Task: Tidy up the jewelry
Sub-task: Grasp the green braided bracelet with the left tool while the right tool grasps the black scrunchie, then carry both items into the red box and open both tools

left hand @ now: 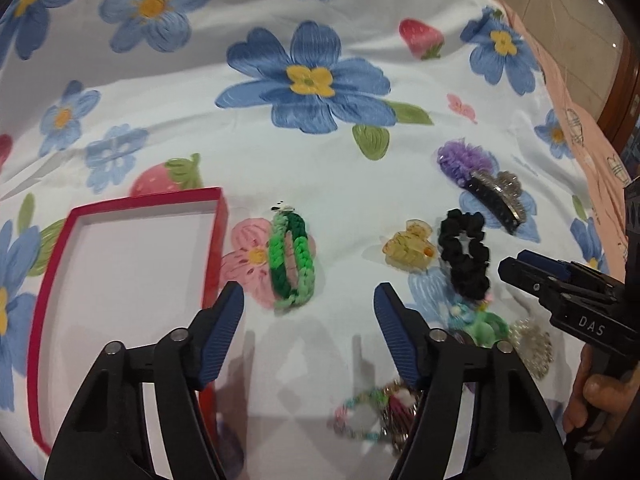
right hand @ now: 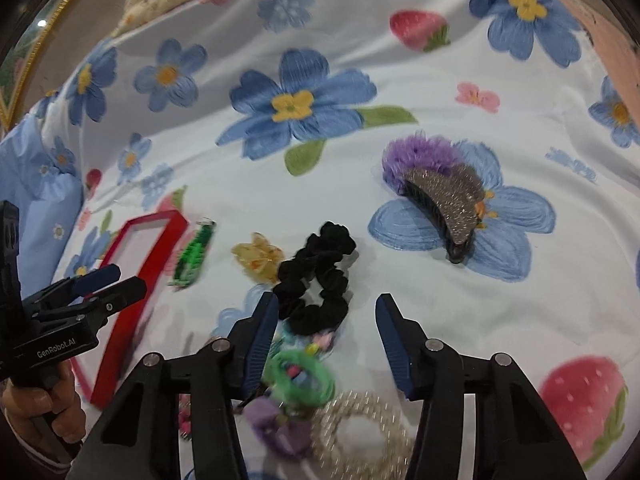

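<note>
Here, on a white bedsheet (left hand: 248, 152) printed with blue flowers and strawberries, the items run left to right.

Left wrist view:
- Red box (left hand: 218, 240), open, white inside, nothing in it; lower left of the frame.
- Left gripper (left hand: 309, 300), bottom centre; jaws partly apart, nothing between the blue pads, only bare sheet. One finger (left hand: 224, 328) overlaps the box's right wall.
- Green braided band (left hand: 292, 258), centre, just right of the box, lying on a pink printed flower.
- Beaded bracelet (left hand: 360, 420), blurred, bottom centre, partly behind the right-hand finger.
- Amber claw clip (left hand: 408, 250), right of centre.
- Black scrunchie (left hand: 466, 254), just beside the amber clip.
- Purple scrunchie (left hand: 460, 158), upper right, with a glittery dark claw clip (left hand: 498, 200) touching its lower edge.
- Pearl ring band (left hand: 534, 346), lower right, beside a green hair tie (left hand: 490, 326).
- Right gripper (left hand: 516, 266), right edge, seen from the side; a hand (left hand: 596, 400) holds its grip.

Right wrist view:
- Left gripper (right hand: 114, 280), left edge, over the red box (right hand: 132, 312).
- Right gripper (right hand: 326, 308), bottom centre; jaws partly apart, empty. The black scrunchie (right hand: 316, 276) lies just beyond the left pad, not pressed.
- The green hair tie (right hand: 300, 378) and pearl ring band (right hand: 360, 428) lie between the fingers lower down, blurred.
- The glittery clip (right hand: 444, 204) sits right of centre.
</note>
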The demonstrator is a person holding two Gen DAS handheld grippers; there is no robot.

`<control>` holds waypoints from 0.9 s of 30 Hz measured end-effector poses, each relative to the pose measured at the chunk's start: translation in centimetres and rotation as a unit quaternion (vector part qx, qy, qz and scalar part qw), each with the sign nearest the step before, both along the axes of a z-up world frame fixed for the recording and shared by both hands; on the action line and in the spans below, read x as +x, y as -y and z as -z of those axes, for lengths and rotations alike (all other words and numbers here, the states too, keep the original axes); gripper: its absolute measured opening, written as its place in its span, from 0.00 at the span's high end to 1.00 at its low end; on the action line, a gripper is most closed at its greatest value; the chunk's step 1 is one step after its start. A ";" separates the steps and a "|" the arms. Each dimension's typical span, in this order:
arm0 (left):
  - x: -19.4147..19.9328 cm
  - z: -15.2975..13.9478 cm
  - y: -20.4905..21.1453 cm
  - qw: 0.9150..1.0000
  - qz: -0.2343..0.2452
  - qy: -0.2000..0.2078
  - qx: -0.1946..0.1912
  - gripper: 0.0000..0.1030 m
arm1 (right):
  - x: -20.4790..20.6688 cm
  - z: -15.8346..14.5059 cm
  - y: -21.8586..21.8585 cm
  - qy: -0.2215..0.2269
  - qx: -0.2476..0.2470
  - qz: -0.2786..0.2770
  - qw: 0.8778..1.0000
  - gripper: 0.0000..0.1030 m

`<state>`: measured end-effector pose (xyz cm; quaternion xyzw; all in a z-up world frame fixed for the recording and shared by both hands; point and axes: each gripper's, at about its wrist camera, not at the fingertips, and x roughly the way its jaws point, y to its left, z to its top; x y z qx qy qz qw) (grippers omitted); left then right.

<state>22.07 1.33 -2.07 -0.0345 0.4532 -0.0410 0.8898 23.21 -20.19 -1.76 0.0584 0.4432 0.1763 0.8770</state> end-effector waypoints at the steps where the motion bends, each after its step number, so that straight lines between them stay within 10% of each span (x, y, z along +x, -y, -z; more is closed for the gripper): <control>1: 0.4 0.2 0.1 1.000 0.001 -0.004 0.001 0.39 | 0.5 0.4 0.0 -0.006 0.000 0.000 1.000 0.52; 12: 4.5 3.0 -0.1 0.999 0.009 -0.052 0.011 0.49 | 3.5 2.6 -0.7 -0.037 -0.004 0.000 0.999 0.64; 19: 5.2 4.1 -0.5 0.998 0.012 -0.067 0.011 0.80 | 4.5 3.6 -1.3 -0.044 -0.013 -0.004 0.999 0.84; 27: 3.9 2.3 -1.1 0.999 0.016 -0.045 -0.023 0.82 | 3.9 2.8 -1.1 -0.030 0.008 -0.009 0.999 0.92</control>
